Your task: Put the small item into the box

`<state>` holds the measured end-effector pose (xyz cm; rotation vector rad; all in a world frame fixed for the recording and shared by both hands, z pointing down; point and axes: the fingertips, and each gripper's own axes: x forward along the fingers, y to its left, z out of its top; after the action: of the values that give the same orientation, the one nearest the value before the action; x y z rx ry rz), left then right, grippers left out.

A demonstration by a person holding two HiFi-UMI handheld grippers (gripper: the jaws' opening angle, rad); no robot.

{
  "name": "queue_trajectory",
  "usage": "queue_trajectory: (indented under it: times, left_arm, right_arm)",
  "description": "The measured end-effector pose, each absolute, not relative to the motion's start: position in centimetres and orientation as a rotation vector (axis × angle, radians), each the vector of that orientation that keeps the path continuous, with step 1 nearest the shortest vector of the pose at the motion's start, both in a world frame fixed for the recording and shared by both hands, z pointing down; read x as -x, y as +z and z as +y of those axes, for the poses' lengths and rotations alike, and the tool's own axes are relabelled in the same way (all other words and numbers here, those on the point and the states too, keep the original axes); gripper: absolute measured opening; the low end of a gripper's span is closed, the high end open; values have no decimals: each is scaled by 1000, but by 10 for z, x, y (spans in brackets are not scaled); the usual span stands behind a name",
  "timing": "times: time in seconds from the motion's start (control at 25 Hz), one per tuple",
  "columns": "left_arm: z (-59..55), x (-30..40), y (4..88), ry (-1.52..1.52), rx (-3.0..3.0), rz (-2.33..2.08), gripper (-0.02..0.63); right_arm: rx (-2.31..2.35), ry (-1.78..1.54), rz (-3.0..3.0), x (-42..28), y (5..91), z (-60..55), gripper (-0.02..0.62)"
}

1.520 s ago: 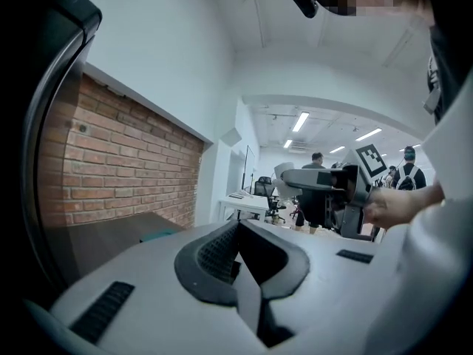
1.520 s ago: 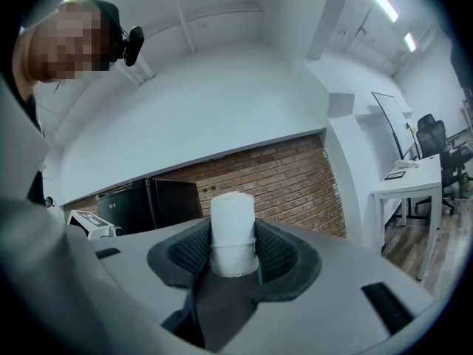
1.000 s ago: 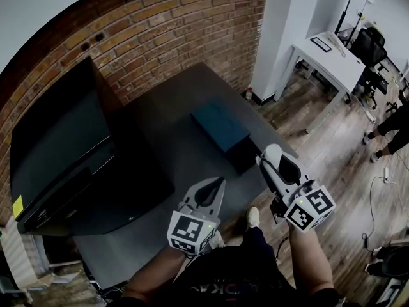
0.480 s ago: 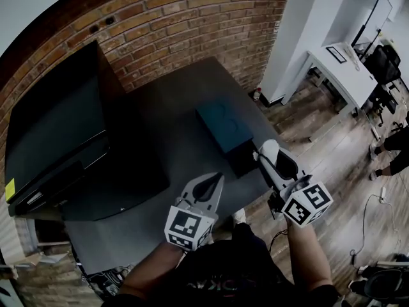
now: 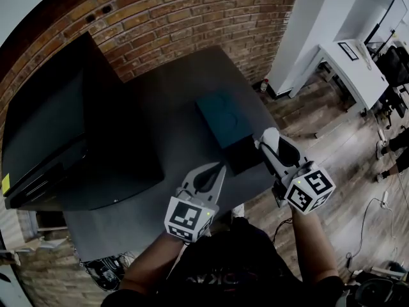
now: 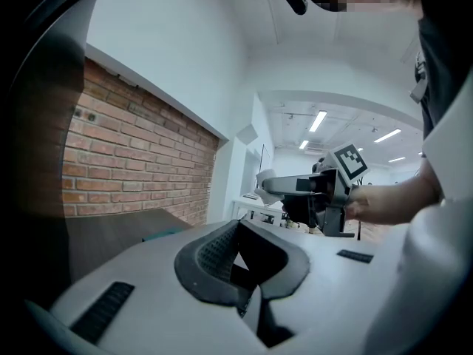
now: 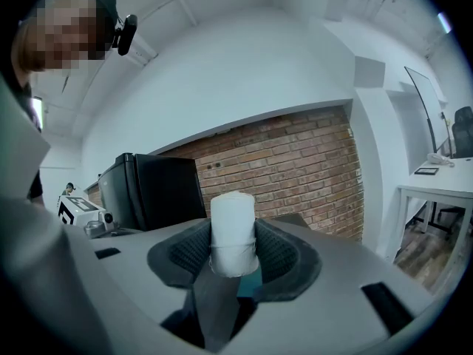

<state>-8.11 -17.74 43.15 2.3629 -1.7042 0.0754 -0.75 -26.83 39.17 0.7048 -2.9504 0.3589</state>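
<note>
The right tool has its jaws standing wide, and the ribbed pads press from both sides on the small item, a white cylinder that stands upright between them with its top rising clear above the jaws. In the head view this tool points away from the person and sits at the near right corner of the worktop, so the white cylinder is held just beside the near end of the teal box and not inside it. A darker block lies against that same end of the box, directly under the tool's tip; whether it belongs to the box cannot be told. The left tool has its jaws drawn together at the tips, with nothing between them, and hovers over the near edge of the worktop, to the left of the box and apart from it. Each tool carries its cube with square markers toward the person, whose forearms reach in from the bottom of the head view. The teal box lies flat toward the right side of the dark grey worktop. A large black cabinet stands on the worktop's left part, against the brick wall that runs behind it. Off to the right, on the wooden floor, stands a white desk, well apart from the worktop.
</note>
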Motion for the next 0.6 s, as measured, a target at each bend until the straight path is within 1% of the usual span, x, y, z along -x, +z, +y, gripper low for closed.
queue_trajectory:
  times: [0.44,0.6]
  left_arm:
    - [-200,69,457,159,-2350,-1731,34]
    - [-206,61,467,200,-2349,-1725,34]
  right_arm:
    - [-552,380,-2852,19,447,-299,195]
    - [-458,330,-2800,29,468,-301,195]
